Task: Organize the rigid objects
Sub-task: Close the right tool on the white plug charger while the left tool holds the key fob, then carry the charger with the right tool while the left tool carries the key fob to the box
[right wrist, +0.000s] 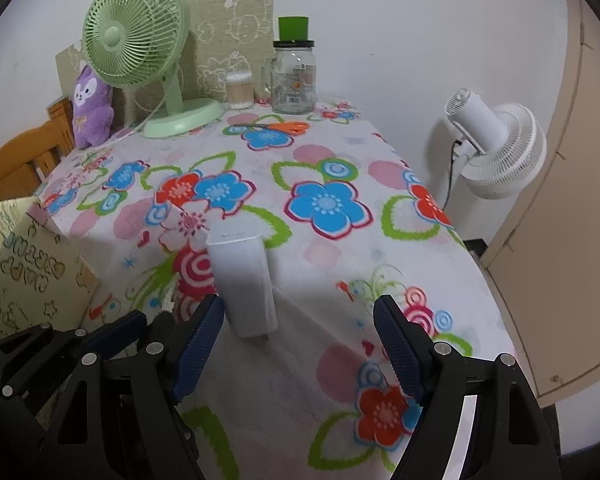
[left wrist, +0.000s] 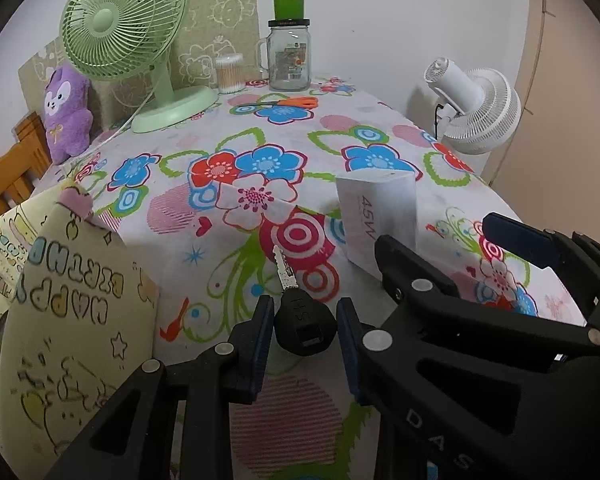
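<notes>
Key with a black plastic head and silver blade lies on the flowered tablecloth between the left gripper's parted, non-touching fingers; a yellow printed paper bag, contents unseen, stands just left.

The right gripper gapes wide, empty, white rectangular charger box near its left finger; the table edge falls away rightward.

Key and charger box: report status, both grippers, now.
Left gripper open, fingers flanking the black key, not clamped. Right gripper open, empty, behind the white charger box. Gift bag close at left.
</notes>
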`<state>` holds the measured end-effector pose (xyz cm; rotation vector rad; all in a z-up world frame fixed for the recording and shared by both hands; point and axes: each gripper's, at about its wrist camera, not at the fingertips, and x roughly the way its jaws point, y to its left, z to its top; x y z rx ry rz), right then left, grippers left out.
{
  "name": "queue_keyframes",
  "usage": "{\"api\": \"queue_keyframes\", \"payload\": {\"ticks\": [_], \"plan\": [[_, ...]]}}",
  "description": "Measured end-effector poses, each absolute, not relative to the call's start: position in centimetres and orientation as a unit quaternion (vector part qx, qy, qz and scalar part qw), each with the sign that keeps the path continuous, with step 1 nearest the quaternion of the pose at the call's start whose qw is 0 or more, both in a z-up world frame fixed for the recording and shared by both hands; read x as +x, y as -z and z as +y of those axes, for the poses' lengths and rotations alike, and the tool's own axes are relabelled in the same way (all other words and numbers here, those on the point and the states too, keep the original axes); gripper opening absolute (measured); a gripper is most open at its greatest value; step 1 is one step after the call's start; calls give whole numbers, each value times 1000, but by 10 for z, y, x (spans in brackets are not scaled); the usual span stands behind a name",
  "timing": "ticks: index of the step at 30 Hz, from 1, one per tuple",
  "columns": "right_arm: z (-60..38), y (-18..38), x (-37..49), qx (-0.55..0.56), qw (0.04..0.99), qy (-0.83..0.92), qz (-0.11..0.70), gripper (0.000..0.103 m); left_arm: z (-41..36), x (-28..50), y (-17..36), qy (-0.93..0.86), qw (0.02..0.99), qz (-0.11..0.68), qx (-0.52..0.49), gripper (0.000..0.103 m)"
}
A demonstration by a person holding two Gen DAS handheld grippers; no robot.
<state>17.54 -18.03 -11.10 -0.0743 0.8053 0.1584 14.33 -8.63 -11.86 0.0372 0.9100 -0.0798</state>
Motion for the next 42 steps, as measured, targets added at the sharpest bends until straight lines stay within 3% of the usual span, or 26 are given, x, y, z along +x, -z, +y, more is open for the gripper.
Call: {"api": "queue_keyframes", "payload": {"ticks": [22, 29, 31, 35, 42], "plan": [[-157, 114, 200, -58, 913, -103, 390, 80, -68, 161, 123, 15, 892, 452, -10, 32], [-153, 118, 216, -58, 911, -110, 394, 66, -65, 175, 127, 8, 888, 460, -15, 32], [-153, 120, 220, -57, 909, -114, 397, 57, -64, 177, 129, 6, 887, 462, -17, 32], [-151, 123, 226, -46, 905, -132, 403, 31, -64, 180, 129, 3, 888, 459, -20, 32], [-153, 122, 222, -43, 906, -126, 402, 30, -66, 175, 125, 10, 890, 456, -12, 32]]}}
